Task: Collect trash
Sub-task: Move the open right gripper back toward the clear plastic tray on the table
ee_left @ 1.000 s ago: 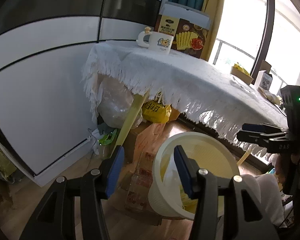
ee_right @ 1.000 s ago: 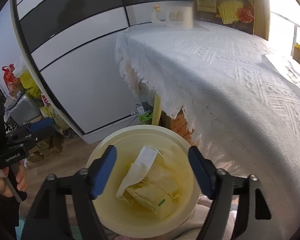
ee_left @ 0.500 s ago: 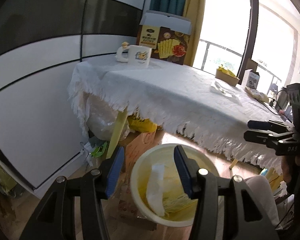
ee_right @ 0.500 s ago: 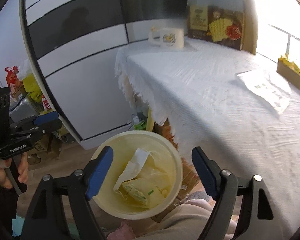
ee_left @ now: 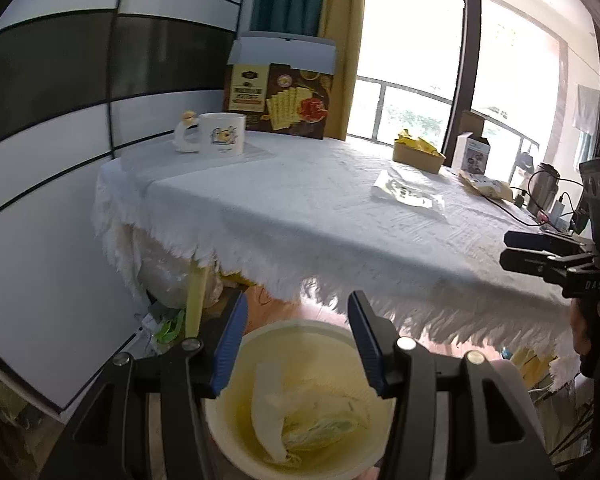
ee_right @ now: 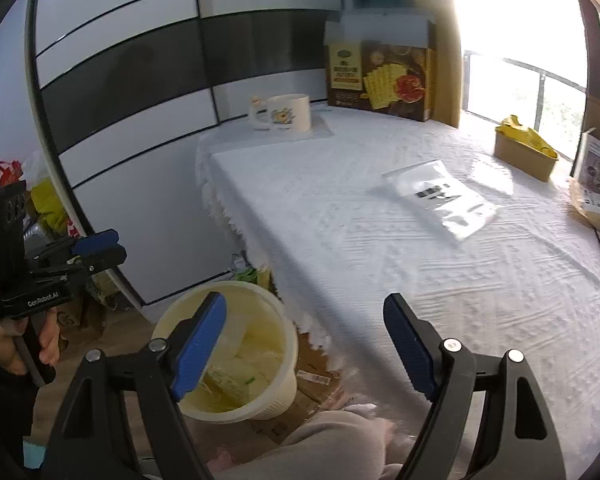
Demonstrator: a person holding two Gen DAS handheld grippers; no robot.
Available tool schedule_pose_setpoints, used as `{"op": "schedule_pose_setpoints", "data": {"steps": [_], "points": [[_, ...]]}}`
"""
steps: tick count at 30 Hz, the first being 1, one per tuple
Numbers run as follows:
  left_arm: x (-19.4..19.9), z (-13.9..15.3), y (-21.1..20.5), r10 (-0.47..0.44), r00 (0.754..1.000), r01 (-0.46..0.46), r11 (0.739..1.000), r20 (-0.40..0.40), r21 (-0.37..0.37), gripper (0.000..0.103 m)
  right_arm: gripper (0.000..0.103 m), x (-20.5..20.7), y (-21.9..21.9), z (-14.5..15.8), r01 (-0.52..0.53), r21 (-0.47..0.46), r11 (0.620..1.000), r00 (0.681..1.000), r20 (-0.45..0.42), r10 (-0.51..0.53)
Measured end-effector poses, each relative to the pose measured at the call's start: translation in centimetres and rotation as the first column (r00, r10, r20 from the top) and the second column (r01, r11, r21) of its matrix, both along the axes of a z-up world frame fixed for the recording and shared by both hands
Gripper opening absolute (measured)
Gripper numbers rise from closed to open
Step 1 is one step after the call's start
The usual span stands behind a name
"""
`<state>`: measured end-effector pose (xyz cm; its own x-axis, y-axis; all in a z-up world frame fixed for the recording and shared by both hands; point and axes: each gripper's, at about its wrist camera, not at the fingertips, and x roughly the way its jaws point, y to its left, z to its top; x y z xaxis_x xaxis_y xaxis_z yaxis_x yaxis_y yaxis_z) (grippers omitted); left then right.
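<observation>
**Ana:** Trash, where was it relative to the tools?

**Ben:** Largest first: the counter (ee_right: 380, 248), under its white fringed cloth, stretched ahead of both tools. The pale yellow bin (ee_left: 300, 400) stood on the floor below the counter's near edge, directly beneath the left tool (ee_left: 296, 340); from the right tool (ee_right: 304, 344) it sat under the left-hand finger.

**Ana:** Anything in the bin?

**Ben:** Crumpled wrappers and a white paper scrap (ee_left: 296, 412) lay at the bottom.

**Ana:** And on the counter?

**Ben:** A flat clear plastic packet (ee_right: 440, 200) lay ahead of the right tool, well beyond its fingertips. A tall biscuit box (ee_right: 380, 76) stood at the far edge, with a white mug (ee_right: 286, 116) beside it, farther left. A small brown carton holding yellow wrappers (ee_right: 526, 152) sat far right, near the window.

**Ana:** State of the tools?

**Ben:** The left tool's jaws stood partly apart with nothing between them. The right tool's jaws were spread wide, also gripping nothing.

**Ana:** Touching anything?

**Ben:** No; both hung in the air, clear of bin and counter.
</observation>
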<state>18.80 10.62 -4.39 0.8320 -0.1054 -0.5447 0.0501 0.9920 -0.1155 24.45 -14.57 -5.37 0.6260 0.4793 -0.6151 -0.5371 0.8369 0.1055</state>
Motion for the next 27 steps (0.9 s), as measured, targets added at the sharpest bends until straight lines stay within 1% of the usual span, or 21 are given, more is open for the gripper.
{"op": "schedule_pose_setpoints", "data": {"steps": [7, 15, 20, 27], "points": [[2.3, 1.1, -2.5, -0.047, 0.999, 0.046, 0.999, 0.009, 0.015, 0.052, 0.080, 1.1, -3.5, 1.2, 0.047, 0.008, 0.999, 0.999, 0.012, -0.047], [5.4, 2.2, -5.1, -0.093, 0.996, 0.093, 0.995, 0.000, 0.030, 0.052, 0.080, 3.0, -6.5, 1.7, 0.096, 0.017, 0.995, 0.995, 0.007, -0.096], [8.0, 2.4, -7.4, -0.138, 0.990, 0.139, 0.989, -0.015, 0.053, 0.052, 0.080, 4.6, -8.4, 2.2, 0.117, 0.008, 0.993, 0.993, 0.013, -0.117], [11.4, 2.5, -10.2, -0.202, 0.979, 0.203, 0.977, -0.021, 0.058, 0.052, 0.079, 7.2, -10.3, 2.9, 0.150, -0.010, 0.989, 0.989, 0.015, -0.150]]}}
